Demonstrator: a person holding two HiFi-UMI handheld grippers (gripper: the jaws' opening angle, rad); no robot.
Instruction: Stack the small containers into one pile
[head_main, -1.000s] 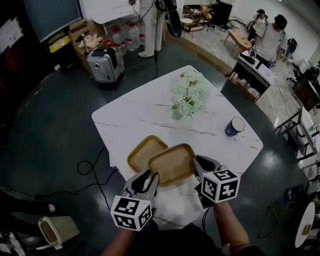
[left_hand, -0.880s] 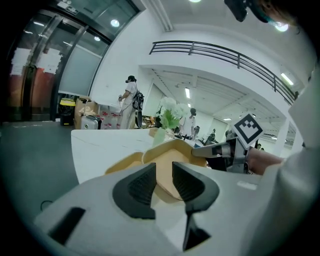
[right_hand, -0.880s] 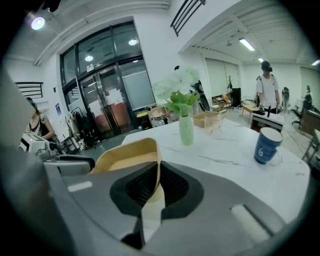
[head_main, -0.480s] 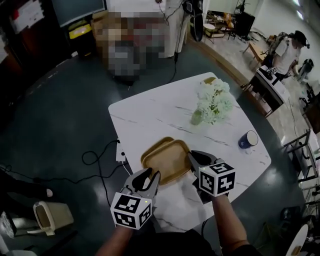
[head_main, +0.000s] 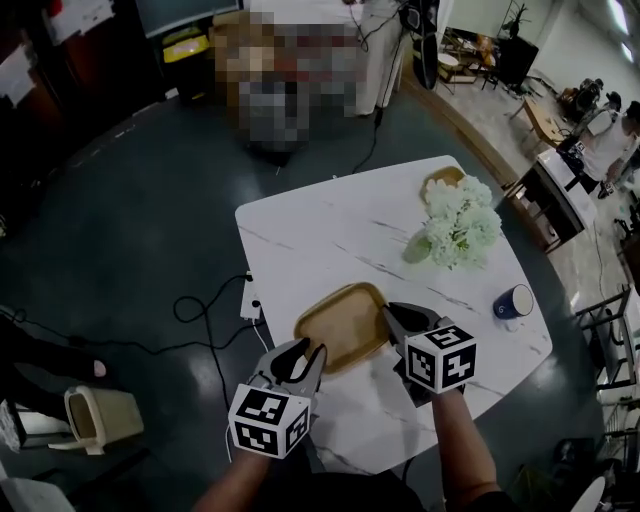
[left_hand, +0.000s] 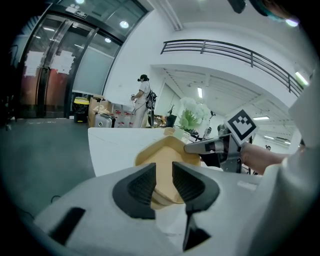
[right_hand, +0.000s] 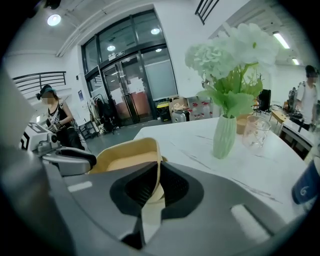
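Note:
A tan tray-like container (head_main: 338, 322) lies near the front of the white marble table (head_main: 330, 240); a second rim under it shows in the left gripper view (left_hand: 159, 196). My right gripper (head_main: 393, 319) is at its right edge, shut on the upright rim (right_hand: 156, 165). My left gripper (head_main: 304, 357) stands open at the near left corner, and the container (left_hand: 167, 149) lies just past its fingertips. In the left gripper view the right gripper (left_hand: 202, 147) reaches onto the container from the right.
A green vase of pale flowers (head_main: 455, 226) stands at the back right, with a small wooden dish (head_main: 440, 180) behind it and a blue cup (head_main: 513, 300) at the right edge. A glass (right_hand: 255, 131) stands by the vase. A cable (head_main: 210, 312) lies on the floor.
Two containers lay side by side, overlapping; the right gripper has carried its one to the left over the other, and they now read as one pile. The left gripper stays open.

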